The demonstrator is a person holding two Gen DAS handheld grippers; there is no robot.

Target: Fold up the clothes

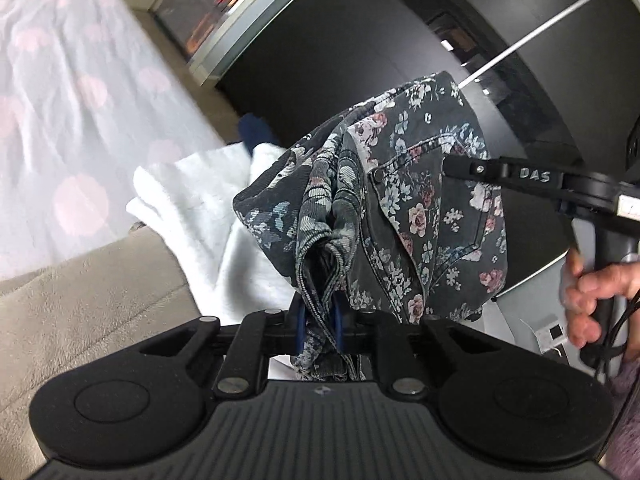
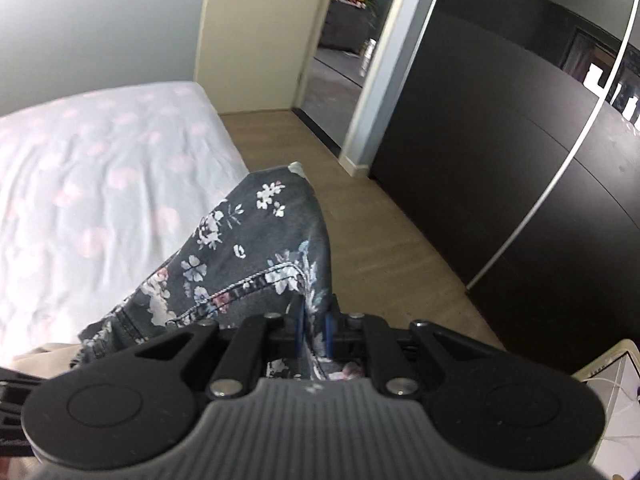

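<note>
Left hand-held gripper [image 1: 319, 320]: nearest to us in the left wrist view, its blue pads pinched on a bunched, seamed edge of the floral jeans [image 1: 400, 208]; we read it as closed on the cloth.
Right hand-held gripper [image 2: 314, 330]: in its own view we see its blue pads clamped on another fold of the same jeans, close to a stitched seam; in the left wrist view its black finger marked DAS reaches in from the right onto the pocket area.
Floral jeans: dark grey denim printed with pink, white and blue flowers, held up between our two grippers, clear of the bed [image 2: 100, 184] and hanging beyond its near edge, over the floor [image 2: 384, 248].
Person's hand [image 1: 596, 296]: wrapped round the handle of the right gripper at the right edge of the left wrist view.
Bed: pale cover with pink dots, wrinkled, on our left in both views.
White fabric [image 1: 208, 216]: a soft pile lying beside the beige plush surface [image 1: 80, 312], behind the jeans.
Wardrobe [image 2: 500, 152]: dark fronts with a pale strip, along the floor on the right.
Door [image 2: 256, 32]: cream, standing open onto another room.
</note>
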